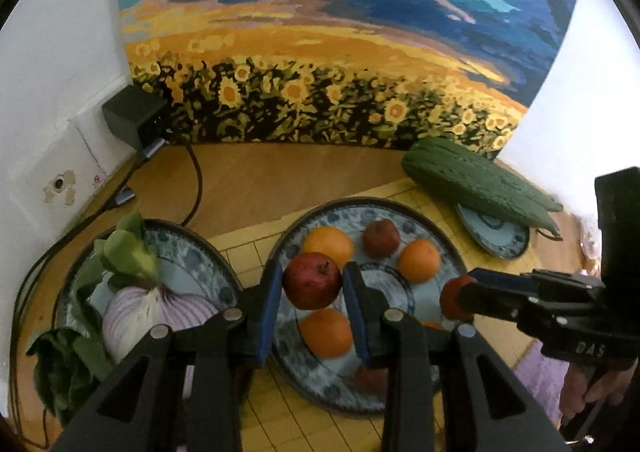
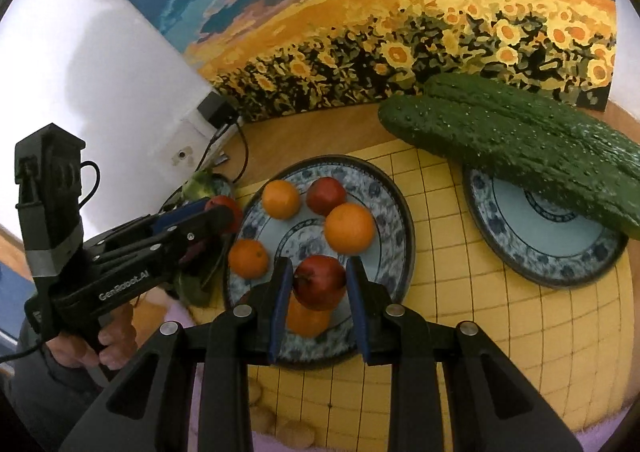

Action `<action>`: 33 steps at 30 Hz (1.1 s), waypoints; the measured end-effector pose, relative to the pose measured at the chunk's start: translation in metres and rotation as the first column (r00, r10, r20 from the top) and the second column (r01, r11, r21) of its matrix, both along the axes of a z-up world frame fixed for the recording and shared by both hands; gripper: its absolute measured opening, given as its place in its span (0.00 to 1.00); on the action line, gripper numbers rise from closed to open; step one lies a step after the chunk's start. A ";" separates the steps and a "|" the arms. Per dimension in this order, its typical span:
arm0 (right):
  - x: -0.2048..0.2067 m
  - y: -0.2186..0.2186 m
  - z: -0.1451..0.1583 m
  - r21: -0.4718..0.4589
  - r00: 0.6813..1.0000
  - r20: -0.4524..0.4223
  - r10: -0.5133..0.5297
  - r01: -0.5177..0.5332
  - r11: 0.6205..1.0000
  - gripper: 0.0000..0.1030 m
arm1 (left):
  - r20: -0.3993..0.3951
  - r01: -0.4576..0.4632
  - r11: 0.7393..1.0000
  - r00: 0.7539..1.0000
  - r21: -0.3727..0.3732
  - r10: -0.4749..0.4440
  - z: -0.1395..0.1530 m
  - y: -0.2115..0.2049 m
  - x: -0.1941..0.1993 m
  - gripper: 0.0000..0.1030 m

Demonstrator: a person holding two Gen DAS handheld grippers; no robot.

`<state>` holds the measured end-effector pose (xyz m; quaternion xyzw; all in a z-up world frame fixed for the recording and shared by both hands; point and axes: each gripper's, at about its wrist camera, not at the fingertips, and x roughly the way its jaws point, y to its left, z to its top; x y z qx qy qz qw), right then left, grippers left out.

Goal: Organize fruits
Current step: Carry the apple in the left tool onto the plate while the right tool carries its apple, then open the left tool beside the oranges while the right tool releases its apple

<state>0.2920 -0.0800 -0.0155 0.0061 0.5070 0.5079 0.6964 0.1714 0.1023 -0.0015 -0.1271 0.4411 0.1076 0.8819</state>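
My left gripper [image 1: 313, 272] is shut on a red apple [image 1: 312, 281] and holds it above the middle patterned plate [image 1: 448, 248]. My right gripper [image 2: 320, 268] is shut on a second red apple [image 2: 320, 283] over the near side of the same plate [image 2: 384, 188]. On this plate lie several oranges [image 1: 418, 260] [image 2: 349, 228] and another red apple [image 1: 381, 238] [image 2: 326, 196]. Each view shows the other gripper at its side, the right gripper [image 1: 464, 288] and the left gripper [image 2: 224, 212], each with its apple and a hand on the handle.
A left plate [image 1: 200, 252] carries a purple onion [image 1: 152, 312] and leafy greens [image 1: 124, 252]. Two large cucumbers [image 2: 520, 140] rest across a right plate [image 2: 540, 244]. A yellow grid mat [image 2: 440, 252] lies beneath. A charger with cables [image 1: 132, 116] and a sunflower painting [image 1: 320, 92] stand behind.
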 end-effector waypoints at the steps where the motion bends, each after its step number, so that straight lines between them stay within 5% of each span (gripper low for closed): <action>1: 0.001 0.003 -0.002 -0.005 1.000 -0.004 0.003 -0.003 1.000 0.28 | -0.011 -0.002 1.000 1.000 -0.002 0.002 -0.003 0.002 0.003 0.32; 14: -0.001 0.017 -0.022 -0.075 0.999 0.031 0.009 -0.007 0.997 0.28 | -0.076 -0.020 1.000 0.997 0.011 0.021 -0.030 -0.005 0.010 0.33; 33: -0.025 0.016 -0.010 -0.137 0.970 0.232 0.069 -0.038 0.990 0.51 | -0.082 -0.002 1.000 0.997 0.022 0.003 -0.024 -0.016 0.010 0.69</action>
